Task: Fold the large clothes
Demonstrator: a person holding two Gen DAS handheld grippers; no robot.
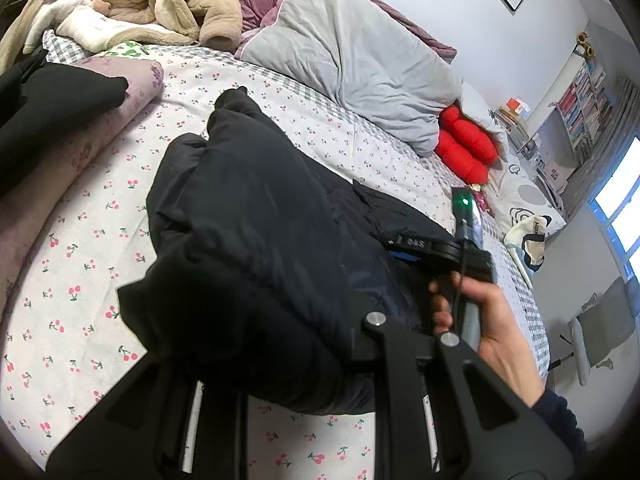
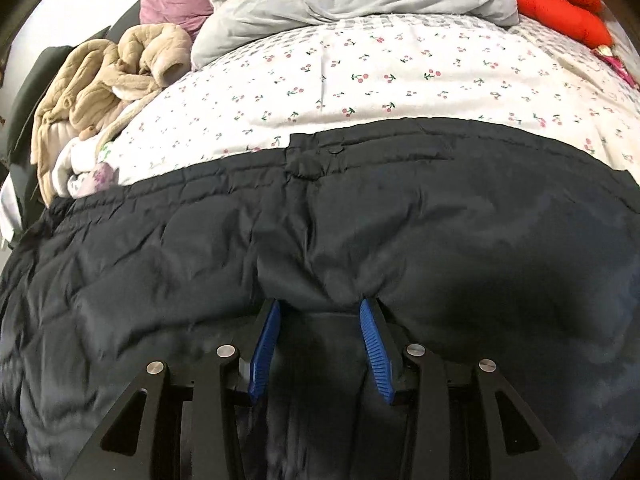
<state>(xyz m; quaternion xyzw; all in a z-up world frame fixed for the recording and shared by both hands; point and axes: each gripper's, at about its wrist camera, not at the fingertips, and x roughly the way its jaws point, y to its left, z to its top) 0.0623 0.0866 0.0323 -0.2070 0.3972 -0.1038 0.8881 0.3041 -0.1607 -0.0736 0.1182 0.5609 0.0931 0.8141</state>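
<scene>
Left wrist view: the black puffer jacket [image 1: 256, 248] lies bunched on the cherry-print bedsheet [image 1: 80, 264], covering the left gripper [image 1: 276, 364], jaw state indeterminable; right wrist view: the right gripper [image 2: 320, 312] pinches a jacket fold between blue pads [image 2: 264, 348].

the black puffer jacket [image 2: 400, 216] is quilted and slightly shiny, spread wide across the cherry-print bedsheet [image 2: 360, 76]. just ahead of the right gripper [image 2: 320, 344] its fabric bunches into a gathered fold wedged between the blue pads [image 2: 374, 352], with a straight hem and a snap button further ahead. in the left wrist view a bulky doubled-over part of the jacket [image 1: 256, 240] covers the left gripper's fingertips.
</scene>
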